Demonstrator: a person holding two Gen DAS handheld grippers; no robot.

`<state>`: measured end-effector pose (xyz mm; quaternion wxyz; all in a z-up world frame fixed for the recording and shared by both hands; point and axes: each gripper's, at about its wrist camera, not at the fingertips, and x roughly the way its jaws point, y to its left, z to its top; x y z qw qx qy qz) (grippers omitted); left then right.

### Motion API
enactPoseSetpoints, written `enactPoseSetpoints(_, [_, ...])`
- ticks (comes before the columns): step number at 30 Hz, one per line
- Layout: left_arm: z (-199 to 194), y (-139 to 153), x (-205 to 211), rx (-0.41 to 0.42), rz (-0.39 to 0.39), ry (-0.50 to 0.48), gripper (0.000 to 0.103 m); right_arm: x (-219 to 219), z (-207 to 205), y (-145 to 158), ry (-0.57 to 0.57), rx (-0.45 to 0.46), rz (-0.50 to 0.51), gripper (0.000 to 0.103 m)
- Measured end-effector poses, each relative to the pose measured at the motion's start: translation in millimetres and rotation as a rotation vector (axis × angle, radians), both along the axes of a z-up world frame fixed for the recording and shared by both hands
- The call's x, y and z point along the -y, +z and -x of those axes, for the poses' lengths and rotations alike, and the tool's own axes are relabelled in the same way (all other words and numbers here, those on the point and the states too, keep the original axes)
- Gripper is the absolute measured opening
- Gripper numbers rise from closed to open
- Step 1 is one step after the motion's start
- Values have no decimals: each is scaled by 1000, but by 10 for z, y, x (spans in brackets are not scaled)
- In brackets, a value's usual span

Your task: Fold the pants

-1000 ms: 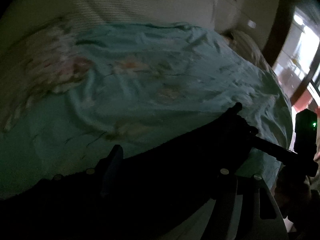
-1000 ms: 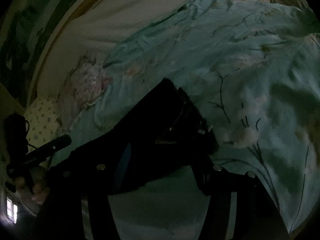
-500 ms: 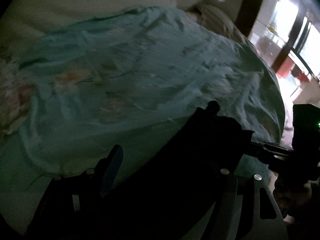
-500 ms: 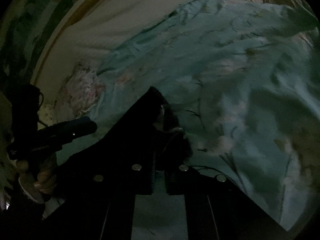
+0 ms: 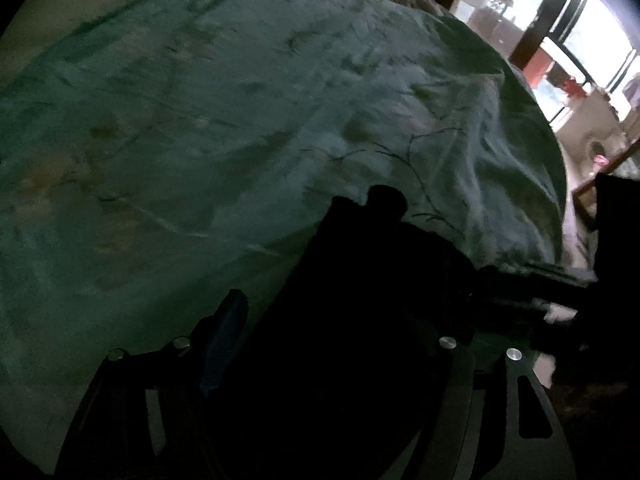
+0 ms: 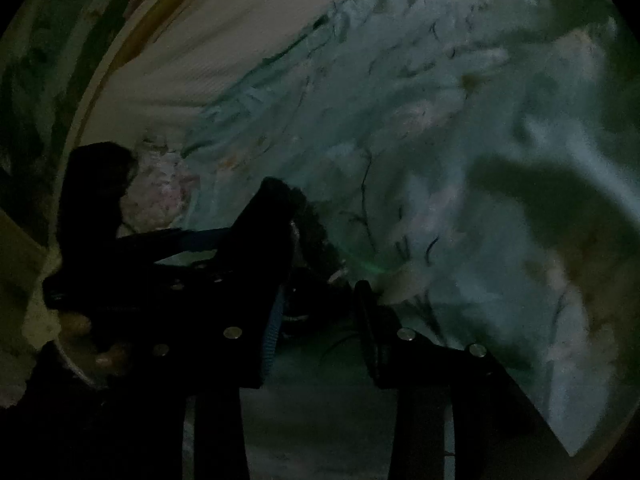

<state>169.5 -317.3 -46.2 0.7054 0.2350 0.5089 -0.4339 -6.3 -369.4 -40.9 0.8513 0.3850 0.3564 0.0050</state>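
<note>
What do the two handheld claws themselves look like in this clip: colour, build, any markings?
Both are black. The left claw has flat slotted finger plates with round silver bolt heads and a blue pad on one finger. The right claw matches, with silver bolts and a blue ribbed strip. Lighting is too dim to read any markings.

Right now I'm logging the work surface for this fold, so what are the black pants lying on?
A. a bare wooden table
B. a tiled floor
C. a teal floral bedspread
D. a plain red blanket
C: the pants lie on a teal bedspread printed with branches and flowers, seen in both views.
</note>
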Motion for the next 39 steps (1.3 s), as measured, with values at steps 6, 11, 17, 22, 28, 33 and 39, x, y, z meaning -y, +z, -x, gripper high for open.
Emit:
enactPoseSetpoints(6, [-42, -23, 83, -75, 67, -34, 26, -29, -45, -49, 28, 11, -9, 29])
enactPoseSetpoints(11, [48, 119, 16, -38, 107, -31, 11, 21, -23, -40, 38, 24, -30, 16])
enactPoseSetpoints(17, [86, 447, -337, -40, 217, 12, 10, -70, 9, 220, 75, 121, -11, 15])
enactPoseSetpoints(22, [165, 706, -692, -4, 271, 46, 10, -260, -49, 467, 150, 216, -27, 15])
enactPoseSetpoints(28, [307, 891, -1369, 41, 345, 140, 10, -613, -138, 701, 275, 304, -30, 15])
enactPoseSetpoints(33, [354, 878, -1868, 48, 377, 224, 10, -989, -262, 770, 384, 331, -37, 15])
enactPoseSetpoints(39, [398, 738, -2336, 43, 398, 305, 10, -1450, -428, 673, 489, 320, -47, 15])
